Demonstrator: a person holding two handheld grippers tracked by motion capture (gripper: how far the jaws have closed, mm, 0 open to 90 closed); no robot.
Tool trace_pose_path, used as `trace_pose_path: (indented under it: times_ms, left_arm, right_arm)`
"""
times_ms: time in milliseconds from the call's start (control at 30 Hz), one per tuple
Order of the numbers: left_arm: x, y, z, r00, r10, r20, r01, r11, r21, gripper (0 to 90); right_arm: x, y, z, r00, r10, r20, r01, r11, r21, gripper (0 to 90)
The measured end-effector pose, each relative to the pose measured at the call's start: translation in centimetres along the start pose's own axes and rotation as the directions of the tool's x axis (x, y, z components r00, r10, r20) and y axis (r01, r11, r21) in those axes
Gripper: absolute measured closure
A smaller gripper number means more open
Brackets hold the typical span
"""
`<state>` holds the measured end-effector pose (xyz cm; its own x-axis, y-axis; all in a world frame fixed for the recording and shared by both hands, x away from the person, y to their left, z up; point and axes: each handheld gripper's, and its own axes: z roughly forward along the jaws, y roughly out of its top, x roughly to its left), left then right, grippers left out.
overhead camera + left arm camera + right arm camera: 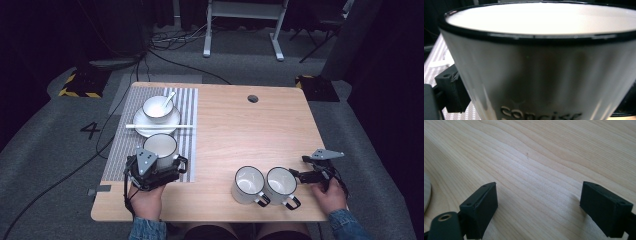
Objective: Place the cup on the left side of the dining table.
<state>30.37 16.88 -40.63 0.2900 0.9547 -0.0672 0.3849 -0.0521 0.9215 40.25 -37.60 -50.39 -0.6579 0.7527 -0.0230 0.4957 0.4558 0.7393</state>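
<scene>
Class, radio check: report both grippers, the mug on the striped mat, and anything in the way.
Left gripper around the mug on the striped mat; grip unconfirmed. Right gripper open, empty over bare table. Two mugs stand beside it.

We see the table evenly lit from above against dark surroundings. Just ahead of the left gripper, the mug appears blurred, its rim glaring. Soft shadows lie beneath the right gripper.

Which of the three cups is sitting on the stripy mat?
The mug at the left gripper sits on the striped mat. The other two mugs stand side by side on the bare wooden table, near the right gripper.
</scene>
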Motion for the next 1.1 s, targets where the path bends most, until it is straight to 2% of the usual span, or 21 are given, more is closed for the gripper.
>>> trace_pose_path:
  times_ms: [133,200,367,433,467,533,567,600,700,800,967,1033,1100]
  left_arm:
    - [1.0,0.2,0.1,0.9998,-0.006,-0.017,0.006,0.9999,-0.01,3.3]
    - [1.8,0.3,0.3,0.9991,-0.003,-0.042,0.003,0.9998,-0.02,3.2]
    - [3.4,0.5,0.8,0.9973,-0.018,-0.072,0.015,0.9991,-0.04,3.3]
    - [3.7,0.4,0.9,0.9963,-0.018,-0.084,0.014,0.9989,-0.044,3.3]
    - [3.9,0.4,1.0,0.9952,-0.015,-0.097,0.011,0.9991,-0.041,3.3]
    - [4.6,0.1,1.6,0.9879,0.012,-0.155,-0.015,0.9997,-0.017,3.3]
    - [4.6,0.1,1.6,0.9879,0.012,-0.155,-0.015,0.9997,-0.017,3.3]
    - [5.4,-0.1,2.0,0.9854,0.009,-0.17,-0.01,0.9999,-0.003,3.3]
    - [6.7,-0.4,2.6,0.9861,-0.03,-0.164,0.029,0.9995,-0.007,3.3]
    - [7.7,-0.7,3.2,0.9851,-0.052,-0.164,0.054,0.9985,0.009,3.3]
    - [8.5,-1.2,4.4,0.9837,-0.048,-0.173,0.059,0.9966,0.058,3.3]
    - [8.7,-1.2,4.8,0.9846,-0.039,-0.171,0.051,0.9966,0.064,3.3]
    - [8.8,-1.2,5.2,0.9865,-0.033,-0.16,0.049,0.9946,0.092,3.3]
  right_arm:
    - [0.0,0.0,0.0,1.0,0.0,0.0,0.0,1.0,0.0,14.5]
    - [0.0,0.0,0.0,1.0,0.001,0.0,-0.001,1.0,0.001,14.5]
    - [0.0,0.0,0.0,1.0,0.001,0.001,-0.001,1.0,0.0,14.5]
    - [0.0,0.0,0.0,1.0,0.001,0.001,-0.001,1.0,0.001,14.5]
    - [0.0,0.0,0.0,1.0,0.005,0.0,-0.005,1.0,-0.001,14.5]
    - [0.0,0.0,0.0,1.0,0.005,0.0,-0.005,1.0,-0.001,14.5]
    - [0.0,0.0,0.0,1.0,0.005,0.0,-0.005,1.0,-0.001,14.5]
    - [0.0,0.0,0.0,1.0,0.008,0.0,-0.008,1.0,0.0,14.5]
    - [0.0,0.0,0.0,1.0,0.009,-0.001,-0.009,1.0,0.0,14.5]
    - [0.0,0.0,0.0,1.0,0.009,0.0,-0.009,1.0,0.001,14.4]
    - [0.0,0.1,0.1,0.9999,0.012,0.005,-0.012,0.9999,0.0,14.4]
    - [0.0,0.1,0.1,0.9999,0.014,0.005,-0.014,0.9999,0.0,14.4]
    - [0.0,0.1,0.1,0.9999,0.014,0.006,-0.014,0.9999,0.0,14.4]
